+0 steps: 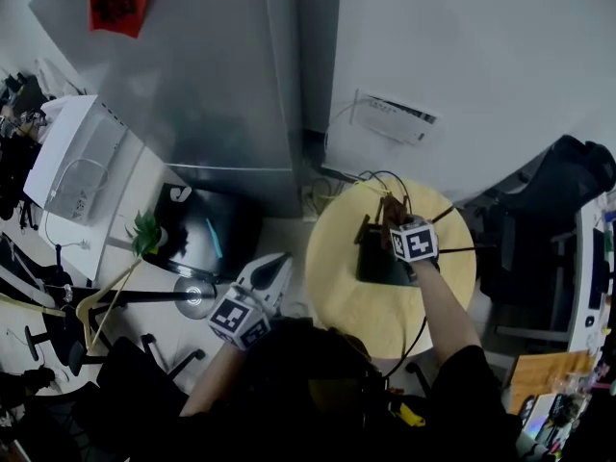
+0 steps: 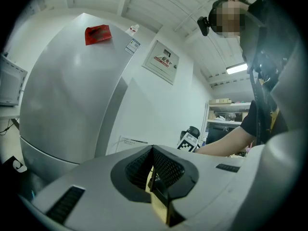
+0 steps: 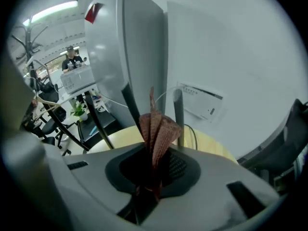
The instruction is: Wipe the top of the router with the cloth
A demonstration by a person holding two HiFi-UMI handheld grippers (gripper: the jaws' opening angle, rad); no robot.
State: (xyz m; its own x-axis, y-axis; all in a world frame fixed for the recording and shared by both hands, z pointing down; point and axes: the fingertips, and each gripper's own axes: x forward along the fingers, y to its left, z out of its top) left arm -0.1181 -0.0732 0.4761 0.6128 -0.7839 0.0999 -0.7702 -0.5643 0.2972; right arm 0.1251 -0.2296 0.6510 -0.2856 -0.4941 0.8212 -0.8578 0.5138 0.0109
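Note:
A black router [image 1: 381, 262] with thin upright antennas [image 3: 177, 115] sits on a round yellow table [image 1: 346, 301]. My right gripper [image 1: 393, 218] hovers over the router's far end and is shut on a folded brown cloth [image 3: 157, 128], which sticks up out of the jaws. The cloth [image 1: 388, 209] shows as a small brown bunch beyond the marker cube. My left gripper [image 1: 274, 269] hangs off the table's left edge, away from the router. Its jaws [image 2: 159, 197] are shut with nothing in them.
A tall grey cabinet [image 1: 207, 85] stands behind the table, with a white box [image 1: 397, 116] mounted on the wall beside it. Black cables [image 1: 371, 179] trail off the table's far side. A wooden coat hanger [image 1: 96, 306] and a small plant [image 1: 144, 232] lie left. A dark chair [image 1: 568, 176] is at right.

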